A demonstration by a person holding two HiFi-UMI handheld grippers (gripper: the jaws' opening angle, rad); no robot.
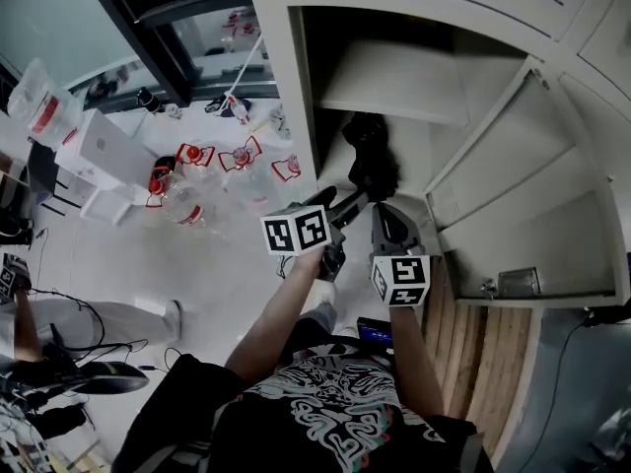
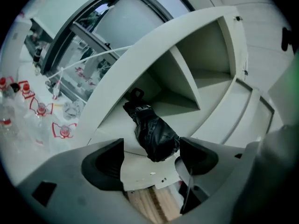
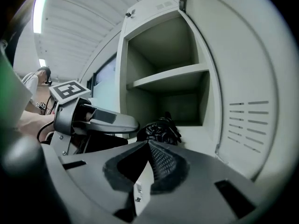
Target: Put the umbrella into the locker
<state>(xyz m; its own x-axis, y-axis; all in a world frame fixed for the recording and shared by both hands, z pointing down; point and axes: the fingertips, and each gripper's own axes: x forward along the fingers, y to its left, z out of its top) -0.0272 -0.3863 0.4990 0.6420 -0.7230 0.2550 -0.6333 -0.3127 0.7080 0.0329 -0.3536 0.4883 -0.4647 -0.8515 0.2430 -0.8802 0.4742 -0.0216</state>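
Observation:
A black folded umbrella [image 1: 370, 156] lies on the floor of the open grey locker [image 1: 294, 87], just inside its front edge. My left gripper [image 1: 347, 205] points at the umbrella's near end with its jaws open. In the left gripper view the umbrella [image 2: 150, 129] shows between the two spread pads [image 2: 103, 164], close to the right one, and I cannot tell whether it touches. My right gripper [image 1: 383, 215] hangs just right of the left one and lower. Its jaws are shut with nothing in them [image 3: 148, 146], and beyond them lies the umbrella [image 3: 161, 130].
The locker door [image 1: 513, 195] stands open at the right. A shelf [image 3: 168, 76] crosses the locker above the umbrella. Plastic bottles with red labels [image 1: 187, 200] and white boxes [image 1: 104, 151] lie on the floor at the left. A person's leg [image 1: 89, 318] and cables are at lower left.

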